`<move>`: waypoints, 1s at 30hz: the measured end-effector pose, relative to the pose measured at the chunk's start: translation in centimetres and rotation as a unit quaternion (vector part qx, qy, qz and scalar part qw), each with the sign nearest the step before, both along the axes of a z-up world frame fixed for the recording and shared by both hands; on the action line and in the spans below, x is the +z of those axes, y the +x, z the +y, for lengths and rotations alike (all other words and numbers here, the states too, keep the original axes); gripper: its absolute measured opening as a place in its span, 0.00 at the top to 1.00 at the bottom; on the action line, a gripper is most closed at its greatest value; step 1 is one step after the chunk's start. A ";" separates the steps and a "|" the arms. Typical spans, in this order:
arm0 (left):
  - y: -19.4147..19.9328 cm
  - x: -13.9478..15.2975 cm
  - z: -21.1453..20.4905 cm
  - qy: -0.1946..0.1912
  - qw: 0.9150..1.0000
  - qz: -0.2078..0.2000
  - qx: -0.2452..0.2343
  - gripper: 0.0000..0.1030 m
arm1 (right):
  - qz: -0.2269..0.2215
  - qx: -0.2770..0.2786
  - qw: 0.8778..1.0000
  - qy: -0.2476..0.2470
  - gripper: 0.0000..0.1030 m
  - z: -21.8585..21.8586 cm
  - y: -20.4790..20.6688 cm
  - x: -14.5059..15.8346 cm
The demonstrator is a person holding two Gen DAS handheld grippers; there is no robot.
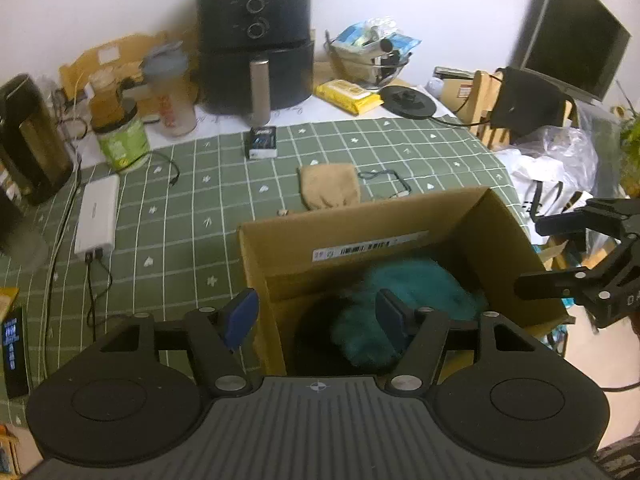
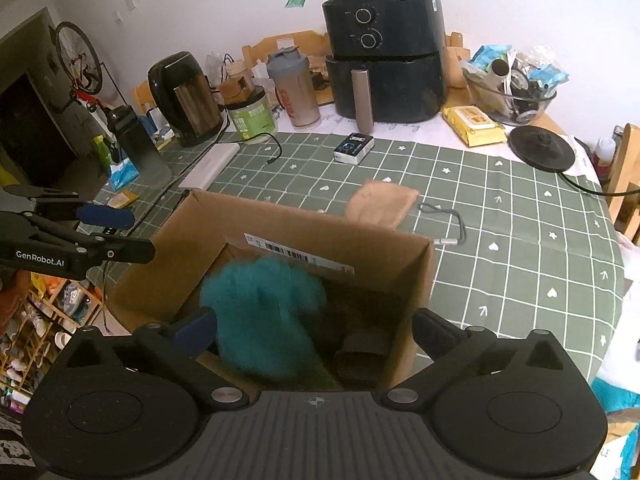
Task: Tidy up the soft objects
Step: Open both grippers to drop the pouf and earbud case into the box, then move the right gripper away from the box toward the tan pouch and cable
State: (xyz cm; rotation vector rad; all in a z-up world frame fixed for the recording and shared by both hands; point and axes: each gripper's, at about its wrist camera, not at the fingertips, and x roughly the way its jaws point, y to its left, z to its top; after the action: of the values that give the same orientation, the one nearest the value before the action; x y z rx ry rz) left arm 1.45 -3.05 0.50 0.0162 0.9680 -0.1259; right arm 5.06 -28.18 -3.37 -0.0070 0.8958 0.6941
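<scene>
An open cardboard box (image 1: 400, 216) (image 2: 296, 220) stands on the green checked tablecloth. A fluffy teal soft object (image 1: 416, 300) (image 2: 260, 312) lies inside it beside dark items (image 2: 360, 344). A tan cloth pouch (image 1: 329, 185) (image 2: 380, 202) lies flat on the cloth behind the box. My left gripper (image 1: 316, 316) is open and empty, straddling the box's near left wall. My right gripper (image 2: 316, 328) is open and empty, straddling the box's right wall over its inside. Each gripper shows at the edge of the other's view (image 1: 580, 252) (image 2: 80, 232).
A black air fryer (image 2: 384, 52), kettle (image 2: 184, 100), shaker bottle (image 2: 294, 88), green tub (image 2: 250, 116), small dark packet (image 2: 354, 147), white power bank (image 1: 96, 216), yellow wipes pack (image 2: 474, 124) and glass bowl (image 2: 512, 96) stand at the back. A thin cord loop (image 2: 448, 224) lies beside the pouch.
</scene>
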 end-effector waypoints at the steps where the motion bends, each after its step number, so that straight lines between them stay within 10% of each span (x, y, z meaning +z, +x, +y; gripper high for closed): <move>1: -0.1 -0.1 0.1 -0.001 1.000 0.002 0.004 0.38 | 0.000 -0.001 1.000 -0.001 0.00 0.0 -0.1 0.0; 30: -0.2 -1.4 1.6 -0.023 0.999 0.018 0.030 0.28 | 0.002 -0.031 0.998 -0.049 0.00 0.7 0.3 -0.6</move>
State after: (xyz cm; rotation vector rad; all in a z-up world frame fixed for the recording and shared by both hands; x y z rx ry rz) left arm 1.28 -1.47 -0.89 -0.0563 0.9997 -0.0939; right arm 5.37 -27.44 -3.98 -0.0651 0.9295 0.5913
